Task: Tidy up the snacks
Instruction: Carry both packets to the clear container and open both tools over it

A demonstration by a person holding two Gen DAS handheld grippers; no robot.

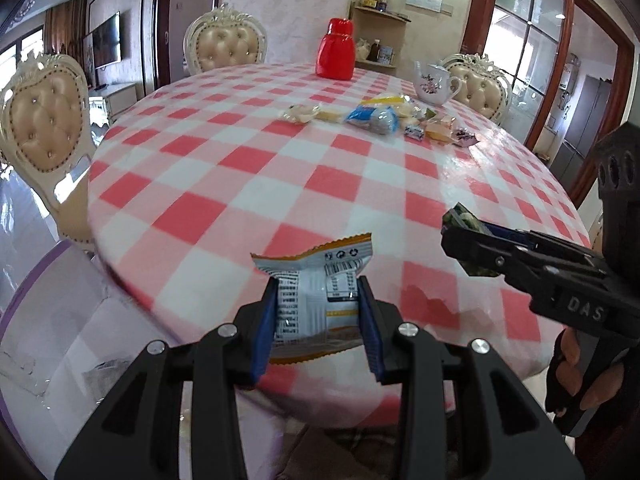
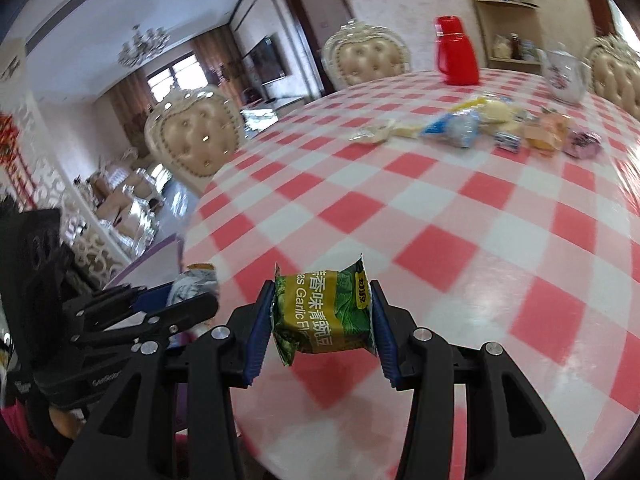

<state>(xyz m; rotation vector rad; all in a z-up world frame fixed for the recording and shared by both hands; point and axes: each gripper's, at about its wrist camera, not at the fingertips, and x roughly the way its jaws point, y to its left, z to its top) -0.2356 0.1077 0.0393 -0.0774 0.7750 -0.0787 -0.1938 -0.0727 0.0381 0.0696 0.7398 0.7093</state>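
My left gripper [image 1: 318,292] is shut on a white and orange snack packet [image 1: 316,280] and holds it over the near edge of the round table with the red-checked cloth [image 1: 224,168]. My right gripper [image 2: 322,300] is shut on a green garlic pea packet [image 2: 324,312] above the same edge. In the left wrist view the right gripper [image 1: 460,236] shows at the right with the green packet [image 1: 464,216] in it. In the right wrist view the left gripper [image 2: 188,300] shows at the left with its packet [image 2: 196,284]. Several loose snacks [image 1: 376,118] lie at the far side, and show too in the right wrist view [image 2: 472,124].
A red jug [image 1: 335,50] and a flowered white teapot [image 1: 434,84] stand at the table's far edge. Padded cream chairs [image 1: 44,128] ring the table. A white box with a purple rim [image 1: 60,320] sits below the table's near left edge.
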